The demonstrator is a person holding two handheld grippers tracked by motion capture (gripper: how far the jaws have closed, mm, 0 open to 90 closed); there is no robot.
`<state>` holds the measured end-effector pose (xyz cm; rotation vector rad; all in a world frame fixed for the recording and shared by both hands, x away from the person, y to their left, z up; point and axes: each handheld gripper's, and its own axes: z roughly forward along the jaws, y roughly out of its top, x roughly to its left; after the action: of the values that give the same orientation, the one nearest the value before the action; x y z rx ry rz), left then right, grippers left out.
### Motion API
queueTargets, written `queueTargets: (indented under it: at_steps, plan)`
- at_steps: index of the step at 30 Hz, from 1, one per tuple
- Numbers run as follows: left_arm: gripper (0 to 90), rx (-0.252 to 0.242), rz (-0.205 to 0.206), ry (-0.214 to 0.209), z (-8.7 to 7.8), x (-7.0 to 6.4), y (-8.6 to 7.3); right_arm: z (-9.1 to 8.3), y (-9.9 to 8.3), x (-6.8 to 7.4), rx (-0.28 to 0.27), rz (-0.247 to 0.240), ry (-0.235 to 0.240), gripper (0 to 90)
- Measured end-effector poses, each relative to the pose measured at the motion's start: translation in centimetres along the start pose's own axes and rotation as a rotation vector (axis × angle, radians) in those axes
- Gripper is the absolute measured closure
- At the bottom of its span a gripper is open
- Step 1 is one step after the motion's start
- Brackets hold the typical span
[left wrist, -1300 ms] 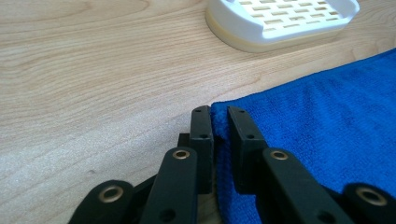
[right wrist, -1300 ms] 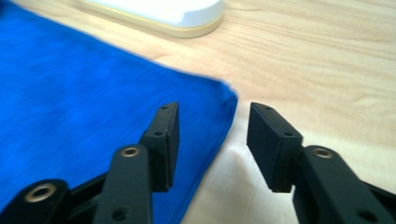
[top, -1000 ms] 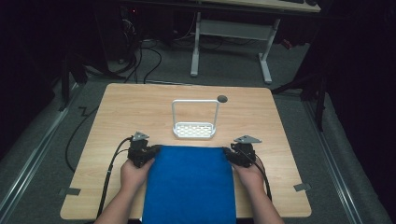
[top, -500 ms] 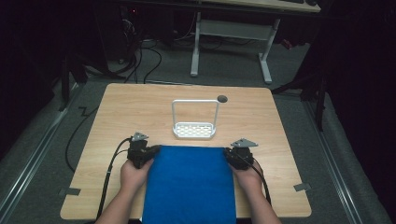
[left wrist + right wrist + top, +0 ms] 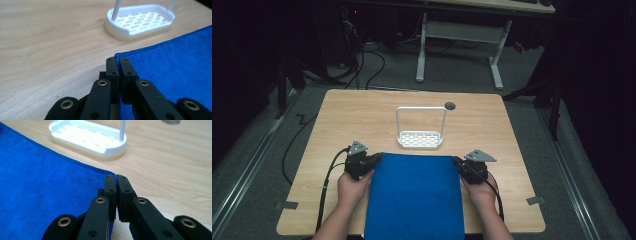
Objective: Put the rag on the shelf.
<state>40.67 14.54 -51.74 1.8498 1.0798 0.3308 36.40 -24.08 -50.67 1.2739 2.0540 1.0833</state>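
Note:
A blue towel [image 5: 414,197] lies flat on the wooden table [image 5: 362,115], its near end hanging over the front edge. My left gripper [image 5: 374,159] is shut on the towel's far left corner [image 5: 122,55]. My right gripper [image 5: 458,162] is shut on the far right corner [image 5: 110,174]. In both gripper views the black jaws are pressed together with the blue cloth [image 5: 175,65] pinched between them. A white slotted rack [image 5: 419,138] with a tall wire handle stands just beyond the towel's far edge, also seen as the rack [image 5: 140,21] and the rack [image 5: 87,137].
A round cable hole [image 5: 450,106] sits in the table's far right part. Bare wood [image 5: 522,150] lies to both sides of the towel. Cables [image 5: 329,175] trail from the grippers. A desk frame [image 5: 462,45] stands on the floor beyond the table.
Both grippers and the towel's far edge have drawn back slightly toward the person, leaving a wider gap to the white rack.

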Motion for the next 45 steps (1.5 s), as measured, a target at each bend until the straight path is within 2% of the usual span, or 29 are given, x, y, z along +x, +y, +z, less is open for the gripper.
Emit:
queueTargets:
  at_steps: [1,2,5,6,8,11,17,20,25,34,40,45]
  plan:
    - [87.3,-0.03,0.005,0.0,-0.6,-0.2,0.2,-0.6,0.2,0.1,-0.025,0.004,0.002,88.3]
    - [87.3,-0.03,0.005,0.0,-0.6,-0.2,0.2,-0.6,0.2,0.1,-0.025,0.004,0.002,88.3]
    - [87.3,-0.091,0.016,-0.006,-1.8,-0.7,0.6,-1.7,0.6,0.1,-0.08,-0.005,0.003,88.4]
    - [87.3,-0.091,0.016,-0.006,-1.8,-0.7,0.6,-1.7,0.6,0.1,-0.08,-0.005,0.003,88.4]
    - [87.3,-0.127,0.016,-0.016,-2.5,-1.0,0.9,-2.4,0.9,0.1,-0.109,-0.006,0.003,88.4]
    - [87.3,-0.141,0.032,-0.014,-3.0,-1.4,1.2,-2.9,1.1,0.2,-0.129,-0.003,0.002,88.4]
    - [87.3,-0.213,0.071,-0.015,-4.5,-2.6,2.1,-4.5,2.0,0.4,-0.211,-0.007,0.004,88.4]
    - [87.3,-0.256,0.085,-0.019,-5.2,-3.2,2.4,-5.0,2.2,0.6,-0.233,-0.009,0.006,88.5]
    - [87.3,-0.297,0.117,-0.028,-6.3,-4.1,3.1,-6.4,3.0,1.2,-0.298,-0.022,0.003,88.4]
    - [87.4,-0.384,0.147,-0.041,-8.6,-5.3,4.2,-8.4,4.2,1.8,-0.371,-0.047,0.01,88.4]
    - [87.5,-0.451,0.169,-0.045,-10.4,-6.1,5.3,-10.1,5.4,2.4,-0.436,-0.062,0.012,88.5]
    - [87.7,-0.503,0.196,-0.031,-11.6,-6.5,6.8,-11.6,7.2,2.7,-0.507,-0.078,0.0,88.6]
